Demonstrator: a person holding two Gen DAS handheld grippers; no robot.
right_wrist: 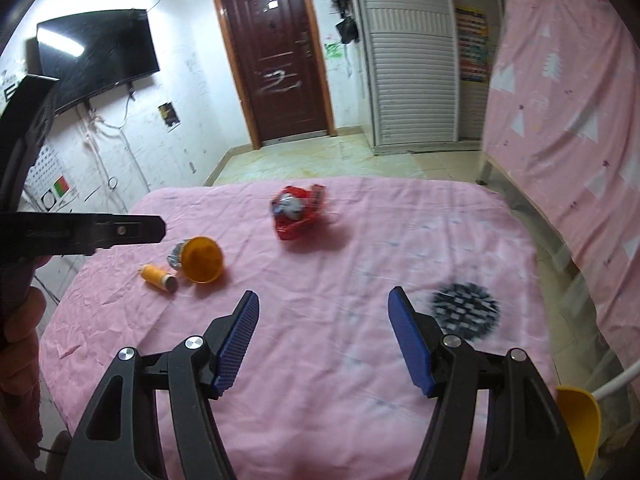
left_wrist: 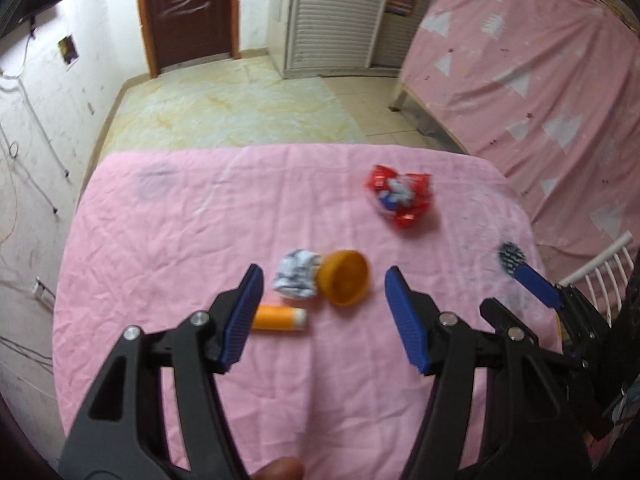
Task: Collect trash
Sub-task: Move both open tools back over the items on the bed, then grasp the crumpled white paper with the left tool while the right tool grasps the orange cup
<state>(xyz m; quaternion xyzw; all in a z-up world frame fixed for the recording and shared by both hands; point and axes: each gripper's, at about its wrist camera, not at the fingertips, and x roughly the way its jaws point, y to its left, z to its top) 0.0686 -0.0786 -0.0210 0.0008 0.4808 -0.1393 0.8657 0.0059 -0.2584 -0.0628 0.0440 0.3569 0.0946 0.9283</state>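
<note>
Left gripper [left_wrist: 324, 280] jaws wide, empty; crumpled white paper wad [left_wrist: 295, 276] and orange plastic cap [left_wrist: 345, 278] at 12 o'clock. Right gripper [right_wrist: 322, 304] wide, empty; crumpled red foil wrapper [right_wrist: 296, 210] at 12 o'clock.

No legible text, brand or number found. White scrawl on the dark brown wooden door [right_wrist: 276, 60] and print on the crumpled red wrapper [left_wrist: 398, 196] cannot be read.
</note>
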